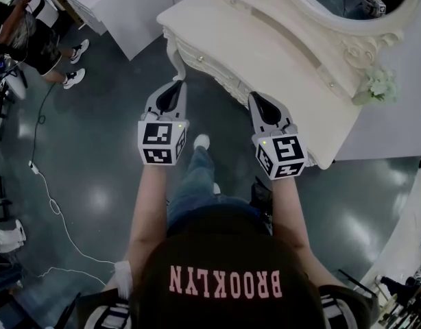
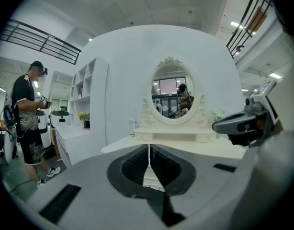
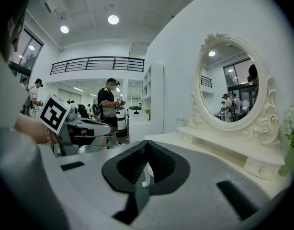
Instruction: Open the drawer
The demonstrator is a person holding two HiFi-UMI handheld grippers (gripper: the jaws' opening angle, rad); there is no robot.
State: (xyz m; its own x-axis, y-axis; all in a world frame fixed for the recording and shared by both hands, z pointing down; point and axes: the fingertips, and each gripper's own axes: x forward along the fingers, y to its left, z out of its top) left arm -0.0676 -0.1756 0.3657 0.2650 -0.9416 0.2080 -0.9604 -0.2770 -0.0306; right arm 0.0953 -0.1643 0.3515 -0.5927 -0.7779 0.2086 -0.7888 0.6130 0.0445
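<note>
Head view: left gripper (image 1: pixel 175 86) and right gripper (image 1: pixel 257 99) are both clenched on nothing and hang just short of the dressing table (image 1: pixel 265 40). Its carved front (image 1: pixel 221 81) may hide a drawer, can't tell.

Left gripper view: jaws together, empty. Table edge is ahead, mirror (image 2: pixel 172 91) at the far side.

Right gripper view: jaws together, empty. A small drawer (image 3: pixel 258 167) with a knob sits on the shelf under the mirror, far right.

Probably light, stiff wood that slides straight. Pinch the knob and pull level; the ornate trim looks chippable.

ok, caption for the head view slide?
Left gripper and right gripper, both shut and empty, facing the white table.
</note>
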